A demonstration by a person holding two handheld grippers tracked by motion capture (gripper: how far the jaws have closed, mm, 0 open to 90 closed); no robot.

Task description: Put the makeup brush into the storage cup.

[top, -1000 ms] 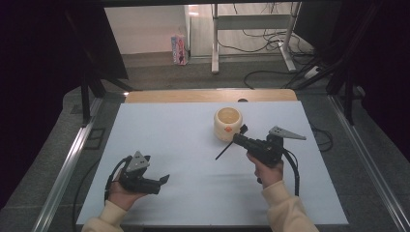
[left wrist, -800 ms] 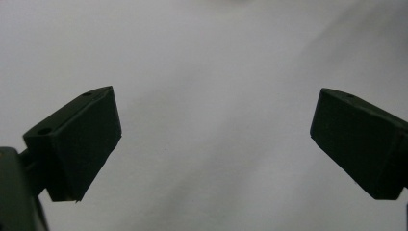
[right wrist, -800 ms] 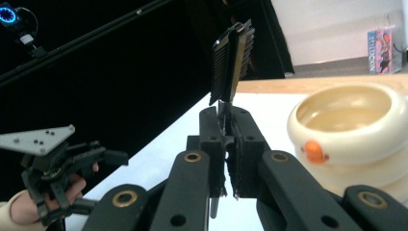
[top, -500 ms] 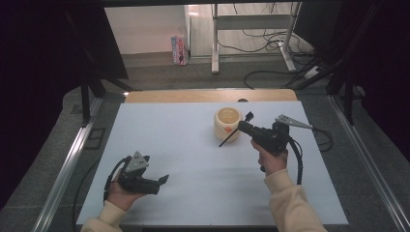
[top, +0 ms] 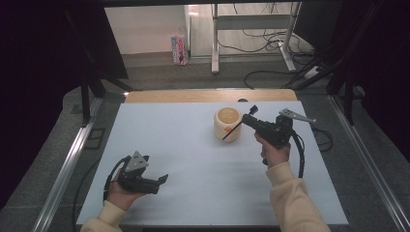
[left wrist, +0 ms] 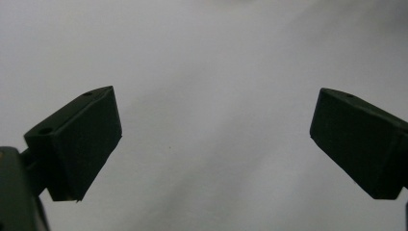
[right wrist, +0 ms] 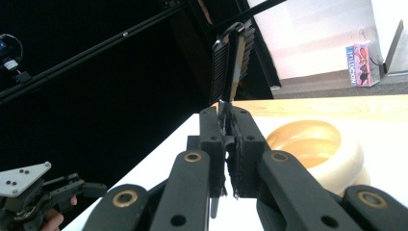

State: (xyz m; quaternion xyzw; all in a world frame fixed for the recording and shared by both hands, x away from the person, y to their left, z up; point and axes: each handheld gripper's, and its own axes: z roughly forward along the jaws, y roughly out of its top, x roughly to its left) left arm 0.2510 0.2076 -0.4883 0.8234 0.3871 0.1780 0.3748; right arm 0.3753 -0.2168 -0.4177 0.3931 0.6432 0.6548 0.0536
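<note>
A cream round bowl (top: 227,123) (right wrist: 317,151) stands on the white table (top: 183,145), right of centre. My right gripper (top: 250,121) (right wrist: 226,122) hovers just right of the bowl, shut on a thin black slotted spatula (top: 237,128) (right wrist: 232,60). The spatula's slotted head points up past the jaws and its handle slants down across the bowl's side. My left gripper (top: 162,181) (left wrist: 216,139) rests low at the front left, open with nothing but bare table between its jaws. It also appears far off in the right gripper view (right wrist: 62,192).
A wooden strip (top: 208,95) edges the table's far side. Metal rails (top: 67,164) run along both sides. On the floor beyond are a small pink box (top: 179,49), cables and a stand's legs (top: 251,29). Dark curtains hang left and right.
My right gripper has risen and moved away from the person, closer to the bowl, carrying the spatula with it. The left gripper has stayed put.
</note>
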